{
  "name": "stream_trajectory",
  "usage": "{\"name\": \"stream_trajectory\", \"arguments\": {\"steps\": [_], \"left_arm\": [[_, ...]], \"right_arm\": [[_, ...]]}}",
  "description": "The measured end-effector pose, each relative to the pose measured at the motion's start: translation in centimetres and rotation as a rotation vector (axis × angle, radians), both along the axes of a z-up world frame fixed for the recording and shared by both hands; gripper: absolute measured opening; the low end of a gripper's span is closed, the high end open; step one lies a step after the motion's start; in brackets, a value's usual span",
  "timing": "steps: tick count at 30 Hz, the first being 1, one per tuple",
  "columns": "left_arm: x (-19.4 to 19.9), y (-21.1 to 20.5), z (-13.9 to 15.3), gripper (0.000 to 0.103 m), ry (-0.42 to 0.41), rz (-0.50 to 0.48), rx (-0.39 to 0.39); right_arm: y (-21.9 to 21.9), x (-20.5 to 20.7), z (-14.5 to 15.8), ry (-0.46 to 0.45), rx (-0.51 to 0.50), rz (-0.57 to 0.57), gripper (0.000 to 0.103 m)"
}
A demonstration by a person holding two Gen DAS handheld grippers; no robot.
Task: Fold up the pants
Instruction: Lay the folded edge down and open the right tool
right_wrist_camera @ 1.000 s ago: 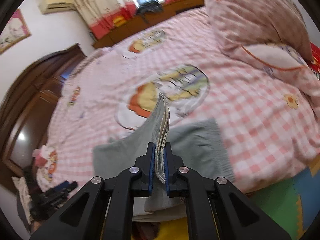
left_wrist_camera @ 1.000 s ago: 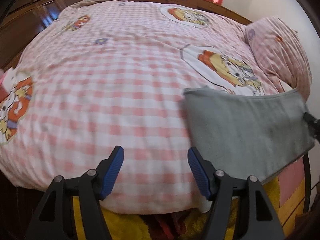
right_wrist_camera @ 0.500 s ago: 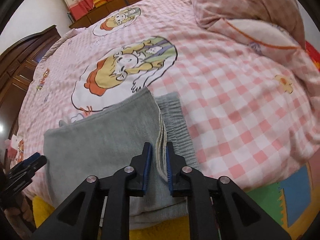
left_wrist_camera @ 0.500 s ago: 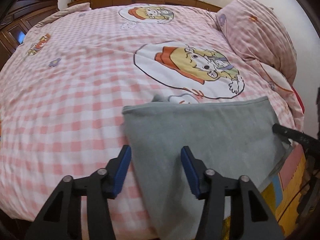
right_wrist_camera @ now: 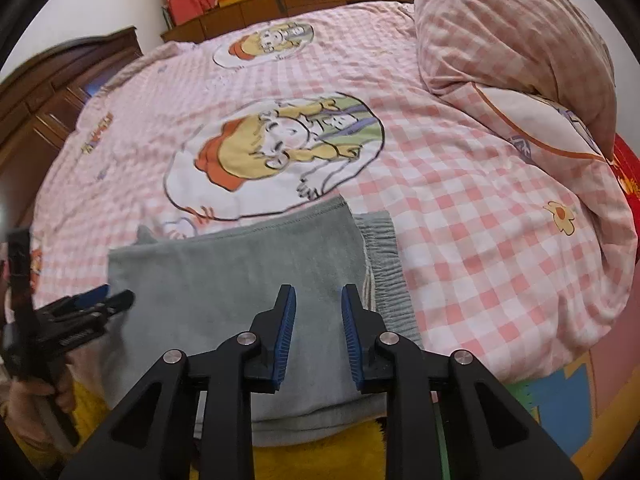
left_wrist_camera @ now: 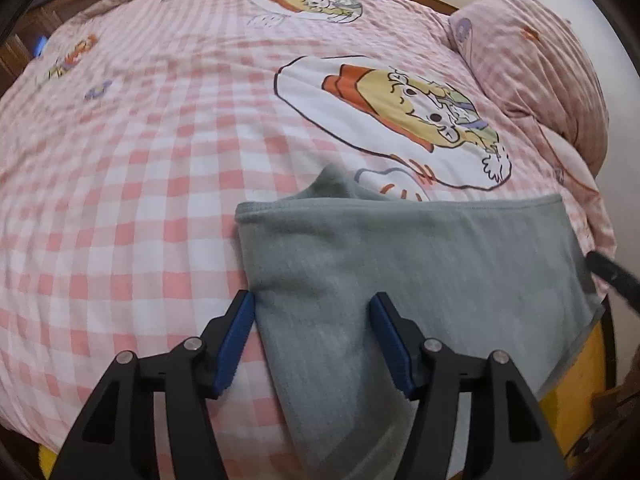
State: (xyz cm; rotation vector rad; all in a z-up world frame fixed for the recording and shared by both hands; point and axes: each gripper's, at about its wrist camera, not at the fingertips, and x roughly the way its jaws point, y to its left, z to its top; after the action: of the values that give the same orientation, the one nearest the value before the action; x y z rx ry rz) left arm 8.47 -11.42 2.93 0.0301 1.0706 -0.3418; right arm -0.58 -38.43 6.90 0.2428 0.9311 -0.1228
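Soft daylight, fisheye bulge, slight blur

Grey soft-knit pants (left_wrist_camera: 420, 264) (right_wrist_camera: 240, 280), folded over into a flat, roughly rectangular stack. Lying at the near edge of the bed, lower part draped over the edge. Top layer smooth, stitched hem along its far edge. Ribbed elastic waistband sticks out from under the top layer on the right side. At the far left corner a small peak of fabric pokes out from underneath. Left edge is a rounded fold.
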Motion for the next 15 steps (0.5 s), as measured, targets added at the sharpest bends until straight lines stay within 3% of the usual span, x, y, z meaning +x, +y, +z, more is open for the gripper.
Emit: {"name": "stream_trajectory", "arguments": {"steps": [7, 15], "left_arm": [[-0.3, 0.0, 0.2, 0.065, -0.013, -0.009, 0.021], [-1.0, 0.3, 0.8, 0.064, -0.010, 0.005, 0.025]], "right_arm": [[-1.4, 1.2, -4.7, 0.077, 0.033, -0.022, 0.024], [-1.2, 1.3, -4.2, 0.067, 0.020, -0.014, 0.024]]}}
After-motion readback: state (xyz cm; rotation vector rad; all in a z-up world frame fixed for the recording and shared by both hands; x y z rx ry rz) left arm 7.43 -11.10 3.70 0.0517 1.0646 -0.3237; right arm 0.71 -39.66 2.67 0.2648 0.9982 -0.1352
